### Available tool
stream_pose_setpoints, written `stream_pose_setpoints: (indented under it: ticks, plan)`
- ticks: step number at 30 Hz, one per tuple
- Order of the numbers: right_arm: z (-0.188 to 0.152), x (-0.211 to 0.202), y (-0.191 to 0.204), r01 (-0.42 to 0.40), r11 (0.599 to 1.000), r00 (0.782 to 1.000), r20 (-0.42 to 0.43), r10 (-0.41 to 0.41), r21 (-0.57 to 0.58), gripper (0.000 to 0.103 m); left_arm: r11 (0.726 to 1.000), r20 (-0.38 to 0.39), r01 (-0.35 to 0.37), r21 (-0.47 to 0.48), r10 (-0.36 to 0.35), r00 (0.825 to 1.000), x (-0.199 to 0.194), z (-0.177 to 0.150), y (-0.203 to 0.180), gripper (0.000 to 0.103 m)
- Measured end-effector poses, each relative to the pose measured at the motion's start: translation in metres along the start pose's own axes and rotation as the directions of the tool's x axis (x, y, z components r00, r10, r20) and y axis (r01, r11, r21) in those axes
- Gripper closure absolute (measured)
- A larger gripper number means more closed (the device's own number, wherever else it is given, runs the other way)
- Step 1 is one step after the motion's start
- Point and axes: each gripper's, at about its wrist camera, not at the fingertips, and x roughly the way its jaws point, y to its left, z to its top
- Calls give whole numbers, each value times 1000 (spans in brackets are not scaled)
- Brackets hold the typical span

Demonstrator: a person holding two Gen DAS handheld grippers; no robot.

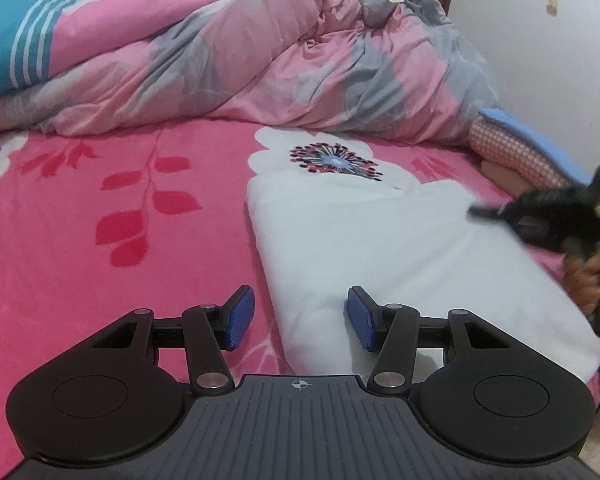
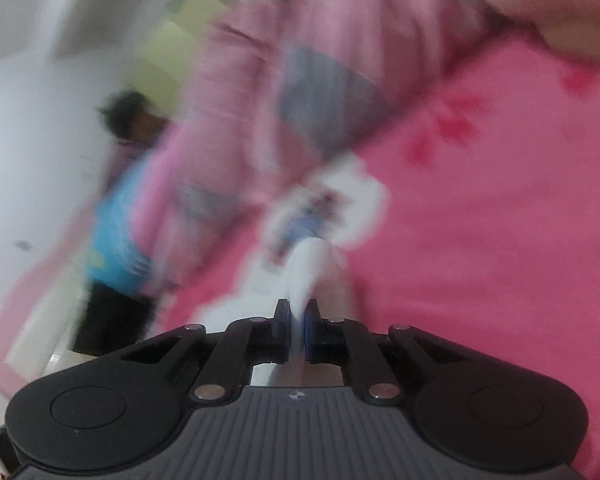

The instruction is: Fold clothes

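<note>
The right hand-held gripper (image 2: 298, 330) has its jaws pinched together on a thin fold of the white garment (image 2: 308, 268), and that whole view is smeared by motion, so how much cloth sits between the pads is hard to judge. With so little fabric apparently in the bite, a quick swing could pull the edge free, and the layer being carried would flop back crooked. A fast sweep could also drag the lower layers along the bed and skew the shape that is already there.

The left hand-held gripper (image 1: 300, 318) is spread wide and grips nothing. Its right pad hovers over the garment's near left part, its left pad over the pink sheet (image 1: 100, 216), so the cloth's left edge runs between them. With nothing pinning that side, a tug from the right would slide it.

The white garment (image 1: 380, 260) lies as a flat, roughly rectangular piece near the bed's front right corner, just in front of both tools. The right hand-held gripper (image 1: 500, 213) is at its far right edge. The bunched quilt (image 1: 260, 60) lies well behind it.
</note>
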Motion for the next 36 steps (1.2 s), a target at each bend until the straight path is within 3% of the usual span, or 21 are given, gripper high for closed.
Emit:
stream_pose_setpoints:
  ticks: [2, 4, 7, 8, 9, 12, 16, 19, 22, 24, 26, 27, 28, 36]
  plan:
    - [-2, 1, -4, -35, 998, 999, 12, 35, 44, 96, 1000, 2, 1, -6, -1, 1000, 0, 0, 1, 51]
    - [1, -8, 8, -109, 994, 992, 66, 110, -10, 96, 1000, 2, 8, -6, -8, 1000, 0, -1, 3, 51]
    - [9, -2, 11, -9, 999, 999, 45, 11, -40, 94, 1000, -3, 20, -18, -20, 1000, 1, -1, 6, 51]
    - [10, 4, 5, 63, 998, 998, 14, -63, -24, 81, 1000, -6, 21, -22, -21, 1000, 1, 0, 7, 51]
    - [10, 6, -1, 104, 995, 995, 0, -104, 5, 75, 999, -9, 21, -26, -21, 1000, 1, 1, 7, 51]
    - [1, -30, -7, 47, 993, 994, 91, -57, 105, 75, 999, 4, 18, -28, -18, 1000, -8, 2, 10, 51]
    - [-30, -89, 21, 5, 1000, 991, 130, -7, 19, 73, 999, 13, 30, -15, -30, 999, -23, -1, 13, 51]
    - [-64, -121, 46, -15, 996, 994, 104, 24, -86, 58, 999, 14, 28, -15, -28, 1000, -31, -7, 12, 51]
    - [-94, -138, 71, -1, 970, 997, 81, 21, -242, 55, 1000, 21, 12, -28, -11, 1000, -38, -10, 11, 51]
    - [-107, -135, 76, 42, 955, 998, 53, -27, -293, 55, 999, 26, 5, -37, -4, 1000, -44, -11, 11, 51]
    - [-114, -127, 74, 86, 945, 996, 32, -79, -316, 60, 999, 27, -1, -41, 2, 1000, -48, -14, 10, 51]
    - [-115, -128, 70, 84, 952, 996, 34, -77, -296, 68, 999, 24, -5, -39, 6, 1000, -50, -15, 10, 52]
    - [-116, -128, 66, 82, 958, 997, 37, -75, -275, 93, 999, 21, -12, -34, 13, 1000, -51, -17, 9, 52]
    - [-125, -132, 37, 65, 992, 997, 55, -59, -107, 98, 999, 7, -41, -31, 42, 999, -59, -23, 17, 52]
